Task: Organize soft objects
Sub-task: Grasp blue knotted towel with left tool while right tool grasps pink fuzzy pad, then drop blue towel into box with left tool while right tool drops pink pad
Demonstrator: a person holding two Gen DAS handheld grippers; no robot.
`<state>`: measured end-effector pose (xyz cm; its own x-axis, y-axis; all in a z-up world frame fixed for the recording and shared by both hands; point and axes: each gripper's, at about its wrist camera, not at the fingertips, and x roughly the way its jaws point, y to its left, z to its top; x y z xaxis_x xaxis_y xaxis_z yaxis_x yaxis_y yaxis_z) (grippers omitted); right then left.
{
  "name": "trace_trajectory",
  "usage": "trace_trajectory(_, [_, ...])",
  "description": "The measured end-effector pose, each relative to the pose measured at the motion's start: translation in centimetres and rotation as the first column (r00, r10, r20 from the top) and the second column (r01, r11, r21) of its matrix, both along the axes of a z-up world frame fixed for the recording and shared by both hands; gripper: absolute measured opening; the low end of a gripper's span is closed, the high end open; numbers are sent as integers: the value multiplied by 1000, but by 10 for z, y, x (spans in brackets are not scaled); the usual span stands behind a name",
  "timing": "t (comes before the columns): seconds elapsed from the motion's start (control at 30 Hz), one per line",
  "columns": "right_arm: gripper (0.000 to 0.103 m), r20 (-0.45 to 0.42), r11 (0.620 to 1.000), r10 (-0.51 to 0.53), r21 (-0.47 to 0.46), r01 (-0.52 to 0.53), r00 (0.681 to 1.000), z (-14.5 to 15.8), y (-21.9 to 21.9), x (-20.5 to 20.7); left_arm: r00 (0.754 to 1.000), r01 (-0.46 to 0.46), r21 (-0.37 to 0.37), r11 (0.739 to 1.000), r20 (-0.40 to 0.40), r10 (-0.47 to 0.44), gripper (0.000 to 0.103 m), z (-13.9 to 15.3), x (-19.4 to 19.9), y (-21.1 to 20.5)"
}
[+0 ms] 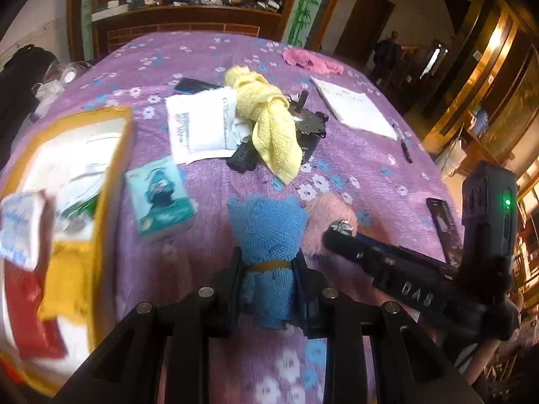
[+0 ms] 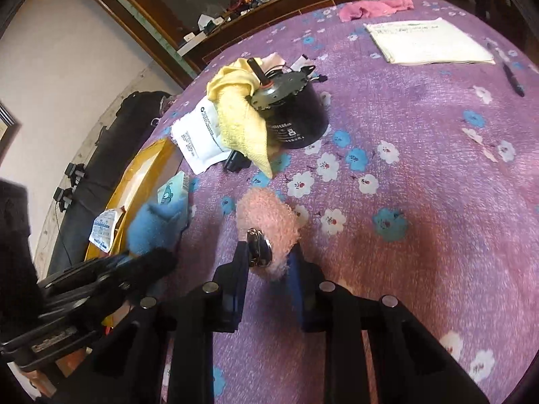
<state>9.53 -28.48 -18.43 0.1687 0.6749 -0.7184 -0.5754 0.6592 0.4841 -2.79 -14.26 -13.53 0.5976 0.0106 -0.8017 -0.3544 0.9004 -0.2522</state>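
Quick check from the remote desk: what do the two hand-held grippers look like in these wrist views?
Both are black plastic. The left hand-held gripper has ribbed struts capped with round silver discs. The right hand-held gripper shows pale raised lettering along its long body, a green light lit on an upright black block, and a silver screw at its tip. Its fingers look blue on their inner faces.

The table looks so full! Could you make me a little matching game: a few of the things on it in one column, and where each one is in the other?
Things:
1. blue rolled towel
2. fluffy pink purse
3. yellow towel
4. pink cloth

Places:
A. draped against the black motor
B. far edge of the table
C. in the left gripper
D. in the right gripper

Pairs: 1-C, 2-D, 3-A, 4-B
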Motion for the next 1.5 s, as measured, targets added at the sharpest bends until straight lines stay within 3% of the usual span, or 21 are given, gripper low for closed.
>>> trace_trajectory(0.2, [21, 82, 999, -1, 33, -2, 997, 27, -17, -28, 999, -12, -24, 1000, 41, 12, 27, 10, -31, -5])
trace_trajectory(0.53, [21, 136, 998, 12, 61, -21, 991, 47, -16, -38, 997, -11, -12, 1000, 82, 12, 27, 25, -41, -6])
trace_trajectory(0.7, [21, 148, 998, 14, 62, -24, 989, 39, -13, -34, 997, -40, -10, 999, 70, 41, 27, 19, -33, 2])
trace_trajectory(0.87, [21, 90, 995, 13, 95, -21, 996, 24, -9, -20, 996, -78, 39, 996, 36, 76, 27, 8, -23, 13])
trace_trajectory(1.03, [21, 91, 990, 53, 128, -64, 994, 24, -2, -16, 991, -114, -21, 993, 71, 116, 27, 17, -21, 32])
trace_trajectory(1.27, [21, 119, 973, 144, 163, -163, 982, 41, 20, -23, 962, -237, -15, 971, 139, 237, 27, 44, -52, 71])
trace_trajectory(1.37, [21, 115, 956, 204, 190, -223, 972, 49, 38, -33, 938, -316, 11, 949, 153, 311, 27, 51, -75, 100])
trace_trajectory(1.5, [21, 82, 925, 304, 214, -314, 949, 51, 81, -51, 911, -391, -11, 921, 136, 388, 27, 44, -97, 142])
